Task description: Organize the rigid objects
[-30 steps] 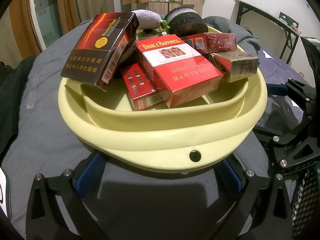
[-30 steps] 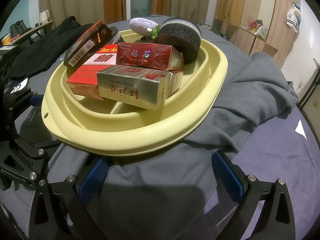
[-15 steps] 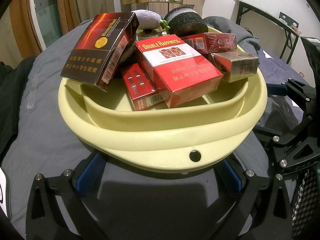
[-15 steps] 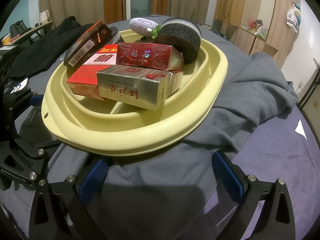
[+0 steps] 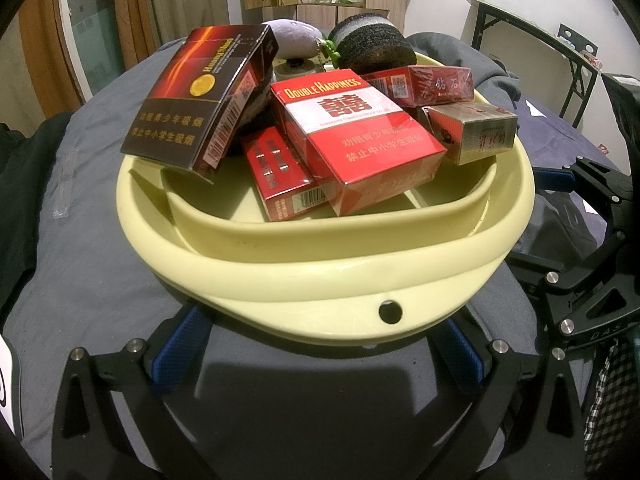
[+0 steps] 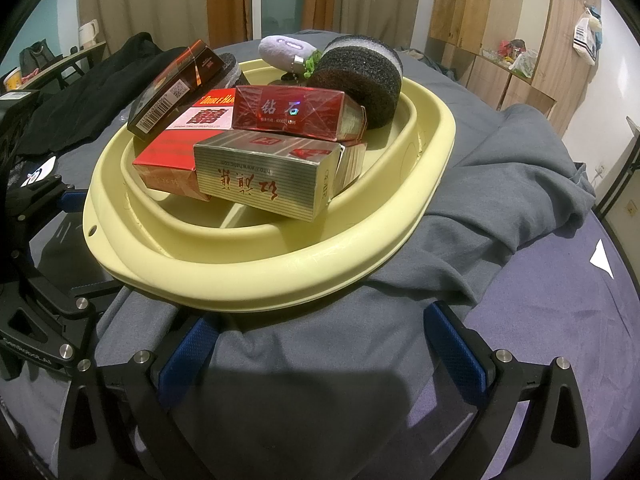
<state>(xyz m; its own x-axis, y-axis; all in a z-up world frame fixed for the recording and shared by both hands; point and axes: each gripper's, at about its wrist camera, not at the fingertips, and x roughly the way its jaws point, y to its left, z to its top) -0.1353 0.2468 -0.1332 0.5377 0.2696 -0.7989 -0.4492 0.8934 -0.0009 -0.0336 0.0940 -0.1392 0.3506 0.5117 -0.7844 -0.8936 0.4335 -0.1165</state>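
A pale yellow basin point(image 5: 320, 280) point(image 6: 320, 272) sits on grey bedding and holds several cigarette boxes: a dark red-brown one point(image 5: 200, 96) point(image 6: 172, 88), a red Double Happiness one point(image 5: 352, 136) point(image 6: 184, 136), a small red one point(image 5: 284, 176), a glossy red one point(image 5: 424, 84) point(image 6: 288, 112) and a silver one point(image 5: 472, 132) point(image 6: 260, 176). A black round sponge point(image 5: 372, 46) point(image 6: 360, 76) and a grey plush toy point(image 5: 296, 38) point(image 6: 286, 50) lie at the far side. My left gripper point(image 5: 316, 344) is open and empty just before the basin's near rim. My right gripper point(image 6: 320, 344) is open and empty at another side.
A grey garment point(image 6: 520, 184) is bunched under and beside the basin. Black clothing point(image 6: 80, 92) lies to the left. Wooden cabinets point(image 6: 500, 20) stand behind. A black folding table point(image 5: 540, 36) stands at the right.
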